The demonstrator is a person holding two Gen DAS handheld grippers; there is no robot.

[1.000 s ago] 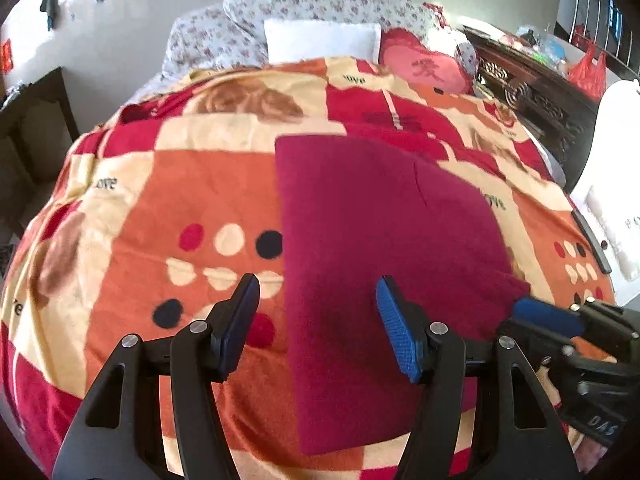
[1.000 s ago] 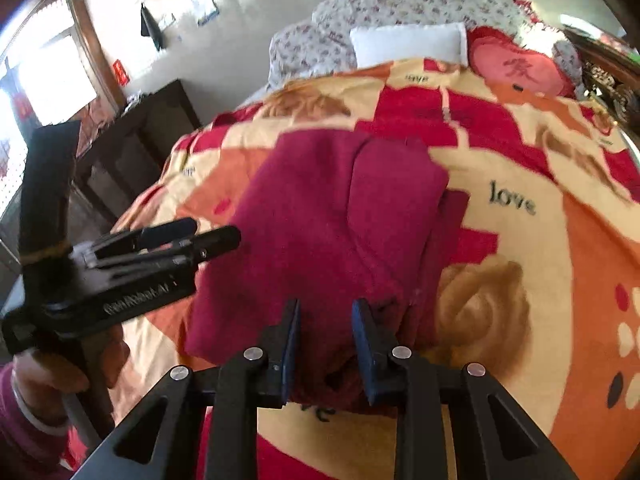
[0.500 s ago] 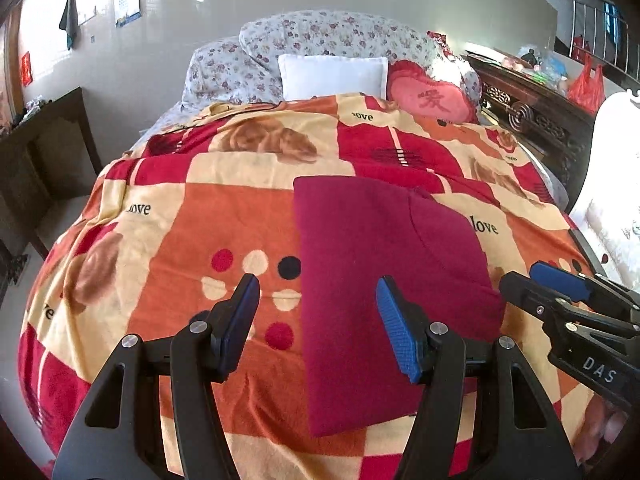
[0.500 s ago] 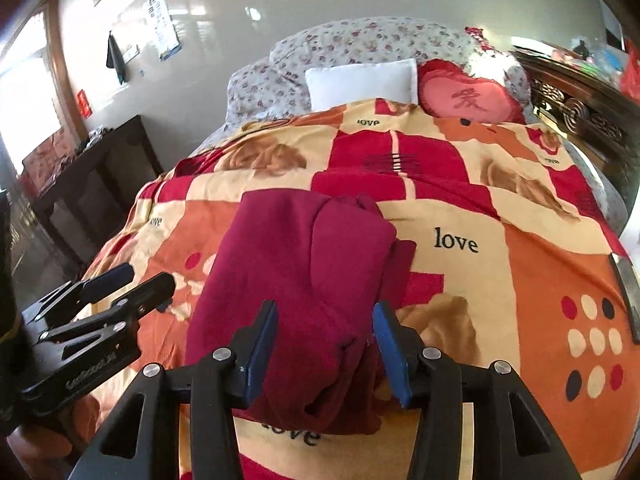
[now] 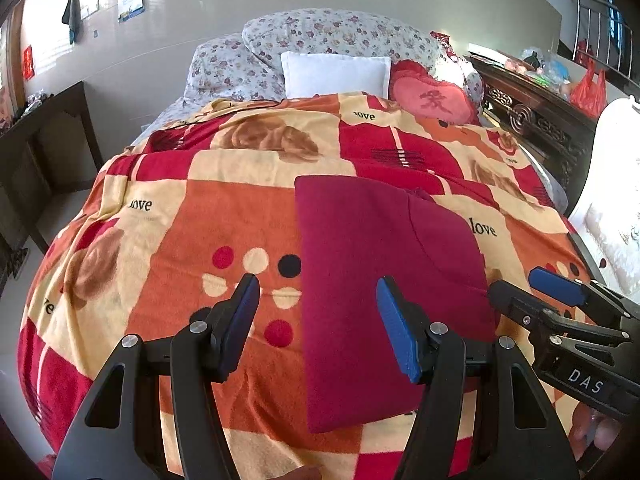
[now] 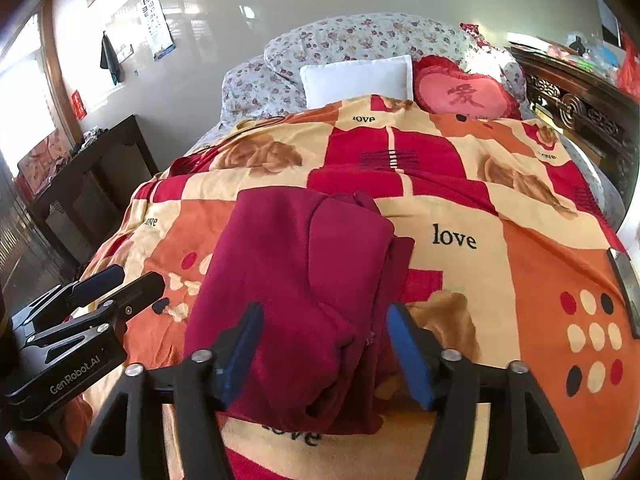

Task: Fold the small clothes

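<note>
While the dark red garment (image 6: 296,300) lies folded into a long strip on the patterned blanket (image 6: 520,264), its long axis runs from the near edge of the bed toward the pillows, 6 to 12 o'clock in both wrist views. Its left side is a clean straight fold; the right side is lumpier, with an extra layer sticking out toward 3 o'clock.

Just above its near right corner hangs the right gripper (image 6: 326,346); its jaws have just been opening and now stand apart, the cloth below them but no pad pressing on it. Off the strip's left edge, the left gripper (image 5: 318,322) also stands apart and holds nothing, the fold line running up between its fingers. Each hand looks about equally near its own side, so I judge the next fold, near end to far end, would suit both.

At 12 o'clock sit a white pillow (image 5: 336,74), floral pillows (image 5: 332,32) and a heart cushion (image 5: 434,100), well apart from the garment. Nothing lies in the way.
</note>
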